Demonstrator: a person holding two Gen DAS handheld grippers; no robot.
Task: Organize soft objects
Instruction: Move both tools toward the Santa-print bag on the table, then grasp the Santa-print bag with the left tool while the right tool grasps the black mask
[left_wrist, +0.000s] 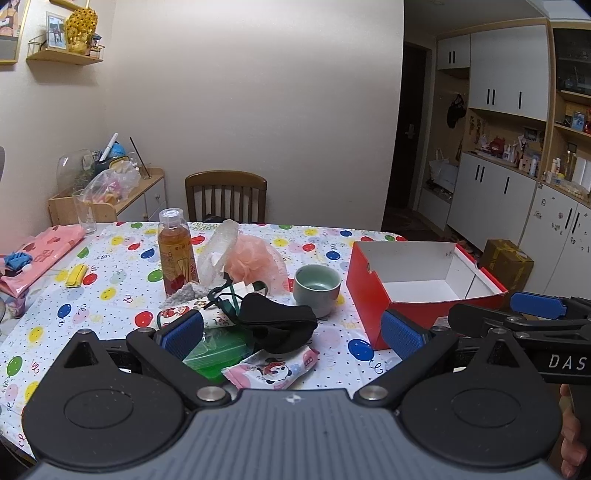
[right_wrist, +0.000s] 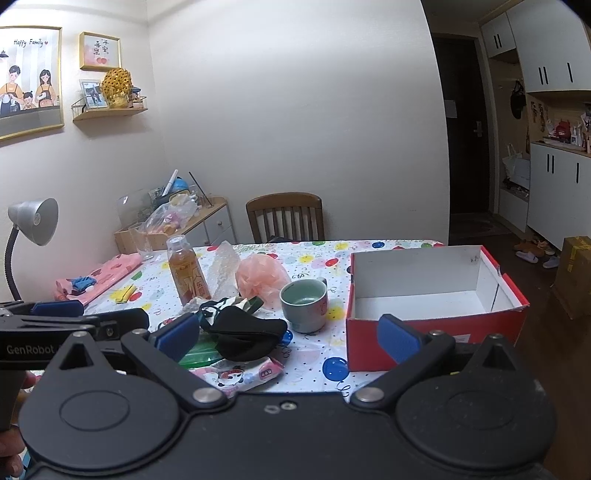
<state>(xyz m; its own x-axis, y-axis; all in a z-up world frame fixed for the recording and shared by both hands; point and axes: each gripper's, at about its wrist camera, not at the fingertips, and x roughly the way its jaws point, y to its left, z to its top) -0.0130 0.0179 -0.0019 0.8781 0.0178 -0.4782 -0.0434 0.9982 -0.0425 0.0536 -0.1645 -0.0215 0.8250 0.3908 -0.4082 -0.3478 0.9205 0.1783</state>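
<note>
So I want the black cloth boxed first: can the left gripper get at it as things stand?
Probably yes. The left gripper is open, and the black cloth lies on top of the pile just ahead, nothing covering it.

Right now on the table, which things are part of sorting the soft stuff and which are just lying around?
Part of the job:
- black fabric mask
- peach bath pouf
- panda tissue pack
- red box, open and empty

Just lying about:
- drink bottle
- green cup
- drinking glass
- green plastic case
</note>
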